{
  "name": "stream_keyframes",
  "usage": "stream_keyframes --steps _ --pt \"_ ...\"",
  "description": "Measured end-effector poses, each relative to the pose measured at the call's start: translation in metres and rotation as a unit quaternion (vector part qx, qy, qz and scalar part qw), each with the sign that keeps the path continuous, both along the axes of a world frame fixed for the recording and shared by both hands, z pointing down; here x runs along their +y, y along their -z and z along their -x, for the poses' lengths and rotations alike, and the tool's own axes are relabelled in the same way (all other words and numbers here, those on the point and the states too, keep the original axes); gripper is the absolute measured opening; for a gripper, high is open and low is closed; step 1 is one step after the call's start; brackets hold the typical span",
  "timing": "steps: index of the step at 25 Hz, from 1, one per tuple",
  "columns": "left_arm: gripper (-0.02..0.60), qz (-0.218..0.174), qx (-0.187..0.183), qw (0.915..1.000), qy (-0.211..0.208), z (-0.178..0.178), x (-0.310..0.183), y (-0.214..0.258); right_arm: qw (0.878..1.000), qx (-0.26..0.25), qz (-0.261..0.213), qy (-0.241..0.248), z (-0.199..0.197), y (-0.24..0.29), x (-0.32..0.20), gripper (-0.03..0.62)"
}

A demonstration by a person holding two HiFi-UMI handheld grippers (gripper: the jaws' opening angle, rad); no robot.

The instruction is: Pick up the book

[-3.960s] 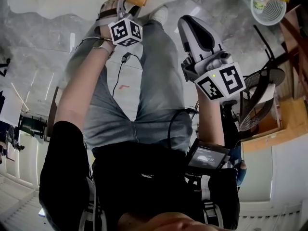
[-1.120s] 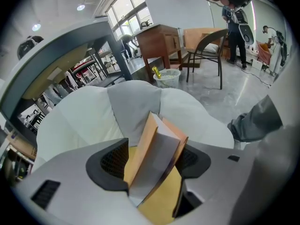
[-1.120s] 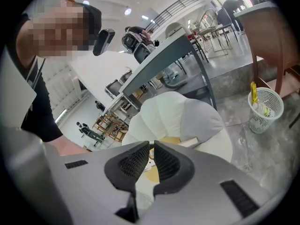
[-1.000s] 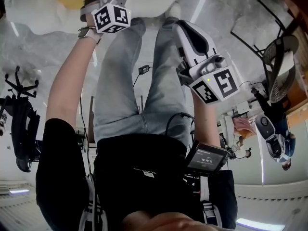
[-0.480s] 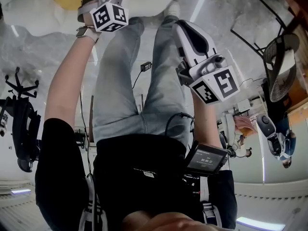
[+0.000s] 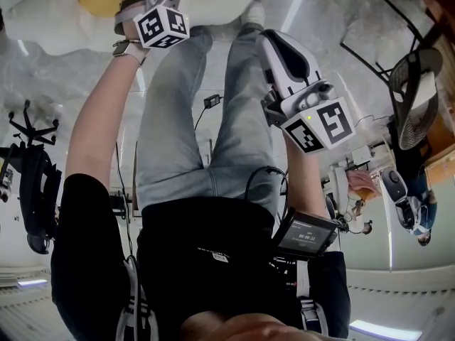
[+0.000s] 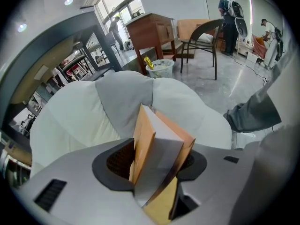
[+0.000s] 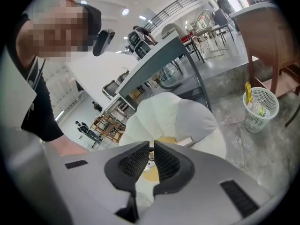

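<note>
Book (image 7: 158,137) stands between jaws of the left tool (image 7: 155,165), just closing onto it.

The small black screen (image 6: 304,234) at the person's waist shows a row of white numbers, like a clock, but they are too small to read. The two white cubes with black square marks (image 6: 162,25) (image 6: 320,125) have patterns only, not letters. The orange paper book (image 7: 143,142) shows no words.
</note>
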State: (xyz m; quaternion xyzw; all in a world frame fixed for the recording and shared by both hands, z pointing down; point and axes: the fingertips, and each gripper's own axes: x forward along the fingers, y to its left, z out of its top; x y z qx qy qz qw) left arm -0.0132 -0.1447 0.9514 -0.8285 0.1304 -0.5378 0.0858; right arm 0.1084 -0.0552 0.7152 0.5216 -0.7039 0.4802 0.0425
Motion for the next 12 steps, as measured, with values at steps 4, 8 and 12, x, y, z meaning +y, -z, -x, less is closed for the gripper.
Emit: stream_keyframes --steps 4,8,12 --pt "0.201 -0.005 -0.003 1.0000 0.002 -0.007 -0.005 0.004 1.000 0.001 -0.002 0.009 -0.006 0.004 -0.004 0.048" --pt "0.190 -0.004 -0.002 1.0000 0.006 -0.006 -0.006 0.009 1.000 0.005 -0.003 0.016 -0.005 0.010 -0.005 0.048" --pt "0.183 -0.005 0.003 0.9998 0.017 0.001 -0.009 0.018 1.000 0.009 -0.005 0.027 0.003 0.016 -0.006 0.048"
